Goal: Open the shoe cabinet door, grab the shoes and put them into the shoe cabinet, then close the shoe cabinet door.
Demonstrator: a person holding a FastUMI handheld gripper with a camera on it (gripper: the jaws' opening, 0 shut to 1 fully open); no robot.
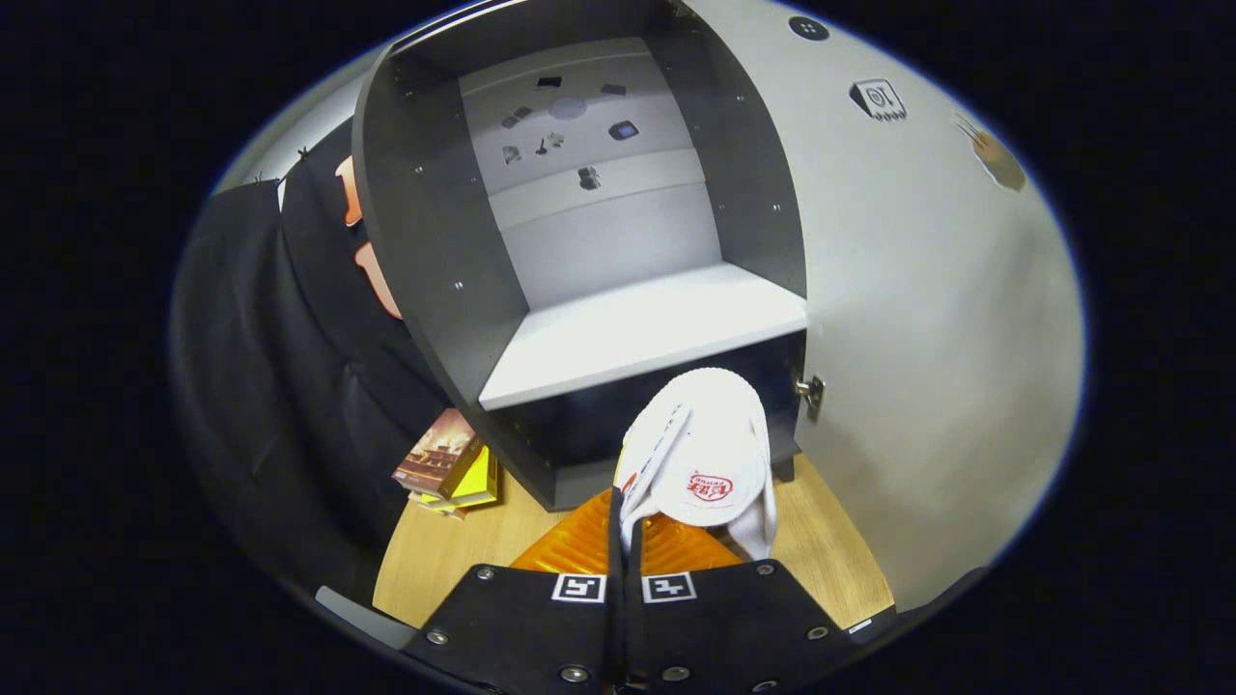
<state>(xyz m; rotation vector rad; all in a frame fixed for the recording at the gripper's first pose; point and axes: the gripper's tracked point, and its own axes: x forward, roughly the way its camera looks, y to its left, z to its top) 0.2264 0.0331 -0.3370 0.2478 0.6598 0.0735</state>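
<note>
One white slipper hangs from the gripper, whose two fingers are pressed together on the slipper's edge, pinching it just ahead of their tips. The slipper's upper faces the camera and carries a red printed mark; its toe points toward the shoe cabinet. The cabinet stands open just beyond the fingers, with dark grey side walls, a pale back panel and a white shelf across its middle. The slipper sits in front of the dark lower compartment beneath that shelf, not yet inside. The cabinet door is swung wide to the right, a metal hinge showing at its inner edge. A stack of small boxes lies on the wooden table left of the cabinet's base.
</note>
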